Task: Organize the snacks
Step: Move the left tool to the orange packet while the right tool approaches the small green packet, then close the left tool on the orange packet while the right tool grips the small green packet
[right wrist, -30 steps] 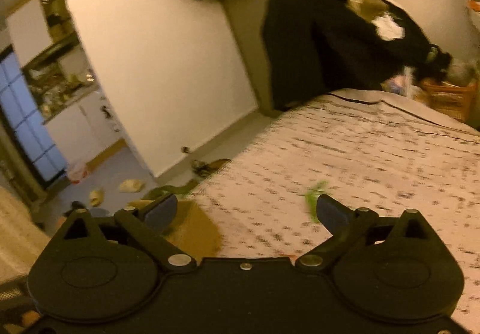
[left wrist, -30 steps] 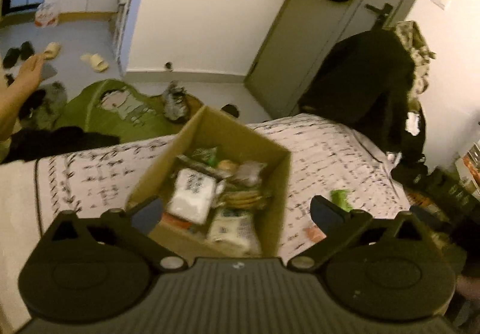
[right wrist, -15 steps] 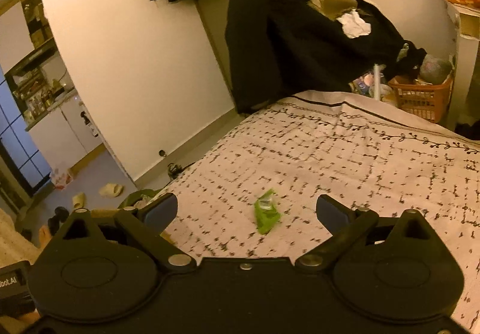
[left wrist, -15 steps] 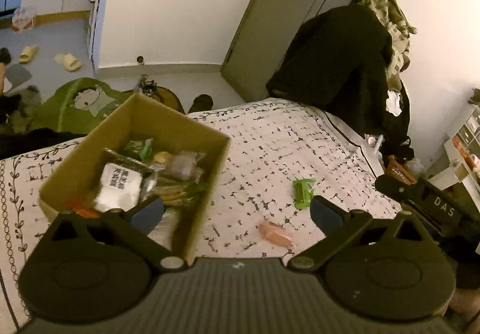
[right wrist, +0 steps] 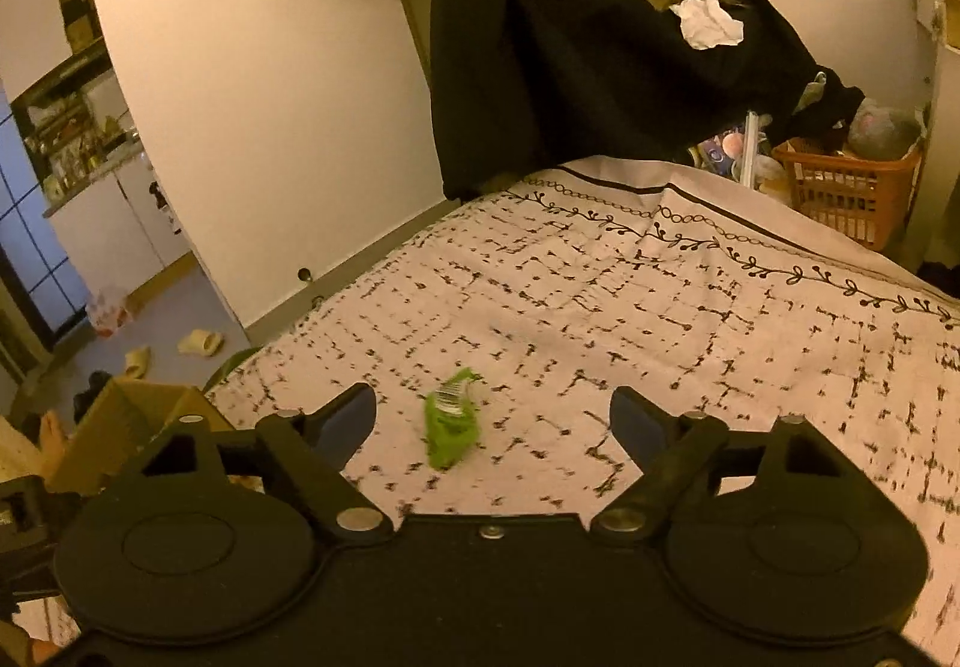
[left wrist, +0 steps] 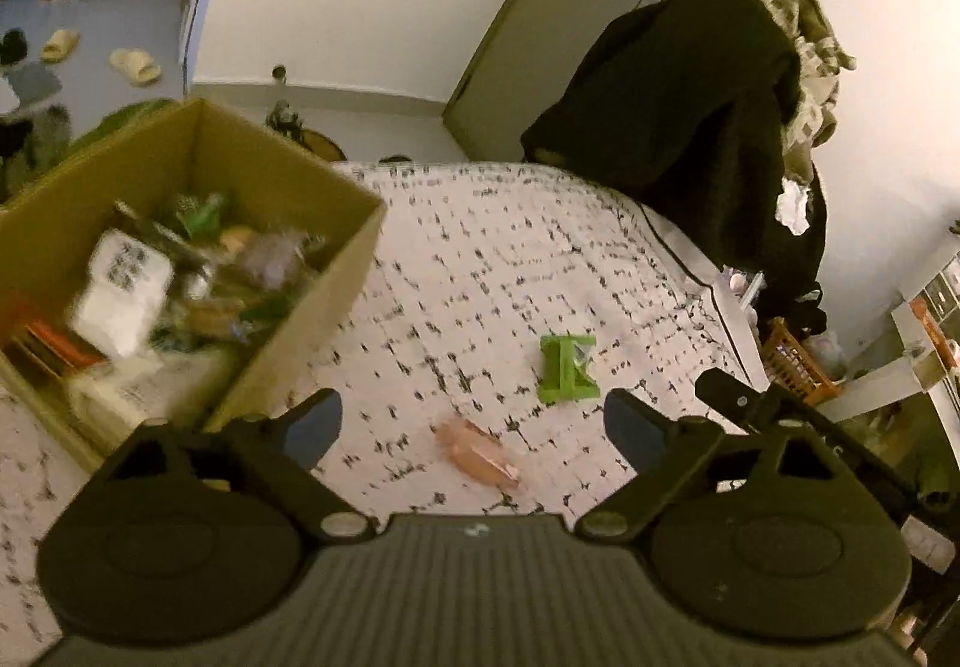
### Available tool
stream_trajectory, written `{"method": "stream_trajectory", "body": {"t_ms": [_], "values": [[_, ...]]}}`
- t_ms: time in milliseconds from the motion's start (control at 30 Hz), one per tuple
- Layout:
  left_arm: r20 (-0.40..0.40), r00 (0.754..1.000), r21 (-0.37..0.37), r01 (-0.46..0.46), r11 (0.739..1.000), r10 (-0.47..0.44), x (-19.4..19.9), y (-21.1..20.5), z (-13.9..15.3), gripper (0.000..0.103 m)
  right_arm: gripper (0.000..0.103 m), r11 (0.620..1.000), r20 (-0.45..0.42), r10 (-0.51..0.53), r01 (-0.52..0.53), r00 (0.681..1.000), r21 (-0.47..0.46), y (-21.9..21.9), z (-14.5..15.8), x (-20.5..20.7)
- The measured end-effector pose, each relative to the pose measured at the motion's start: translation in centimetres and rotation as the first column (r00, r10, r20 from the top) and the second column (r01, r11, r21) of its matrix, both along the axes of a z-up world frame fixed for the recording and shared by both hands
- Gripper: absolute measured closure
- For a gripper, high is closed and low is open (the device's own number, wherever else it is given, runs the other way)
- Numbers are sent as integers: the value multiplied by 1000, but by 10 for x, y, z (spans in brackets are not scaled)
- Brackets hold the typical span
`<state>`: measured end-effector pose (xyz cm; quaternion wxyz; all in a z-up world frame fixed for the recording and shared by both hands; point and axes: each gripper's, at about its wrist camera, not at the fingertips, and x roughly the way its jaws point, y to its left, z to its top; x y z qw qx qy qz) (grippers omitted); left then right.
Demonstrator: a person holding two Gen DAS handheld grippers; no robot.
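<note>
A cardboard box [left wrist: 336, 187] holding several snack packs stands on the patterned bedspread [left wrist: 480, 259] at the left of the left wrist view. A pink snack packet [left wrist: 477, 454] lies on the cover between the fingers of my left gripper [left wrist: 474, 424], whose jaws are closing without touching it. A green snack packet [left wrist: 567, 367] lies just beyond. In the right wrist view the same green packet [right wrist: 453, 427] lies between the fingers of my right gripper [right wrist: 492, 421]. Its jaws are closing too, and the pads stand clear of the packet. A corner of the box [right wrist: 120, 427] shows at lower left.
Dark coats [right wrist: 570, 55] hang over the bed's far end beside a door [left wrist: 576, 31]. An orange basket [right wrist: 852, 193] stands beyond the bed on the right. Slippers [left wrist: 135, 64] and clutter lie on the floor at left. The right gripper's finger [left wrist: 738, 397] shows at the right of the left wrist view.
Both grippers have moved rightward and down toward the bedspread. The box slid to the left of the left wrist view; the pink and green packets came between the jaws, which have narrowed slightly.
</note>
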<state>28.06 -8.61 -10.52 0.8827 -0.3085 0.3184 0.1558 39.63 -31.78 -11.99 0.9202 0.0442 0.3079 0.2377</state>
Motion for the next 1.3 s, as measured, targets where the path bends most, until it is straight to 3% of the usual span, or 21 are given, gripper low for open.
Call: {"method": "stream_trajectory", "body": {"t_ms": [300,467,633,833,967,1100,1300], "values": [[-51,999,-76,-11,997,7,36,-10,-44,40,44,996,-58,86,-87,995,-13,5,-37,26],[-68,997,-140,-54,989,45,53,-12,-68,49,48,994,-104,110,-108,988,25,11,-54,38],[-95,993,-165,-88,982,73,65,-14,-84,49,49,991,-139,124,-117,982,58,18,-65,47],[-107,990,-122,-108,987,95,76,-20,-87,49,58,987,-175,119,-97,977,128,24,-71,58],[-127,990,-47,-76,996,69,80,-29,-86,49,60,984,-212,111,-77,971,162,29,-76,62],[-141,990,20,-25,999,27,83,-37,-87,49,83,988,-234,100,-69,967,140,37,-84,61],[-128,992,42,-8,999,14,79,-36,-86,60,102,984,-208,50,-13,977,177,28,-78,53]]}}
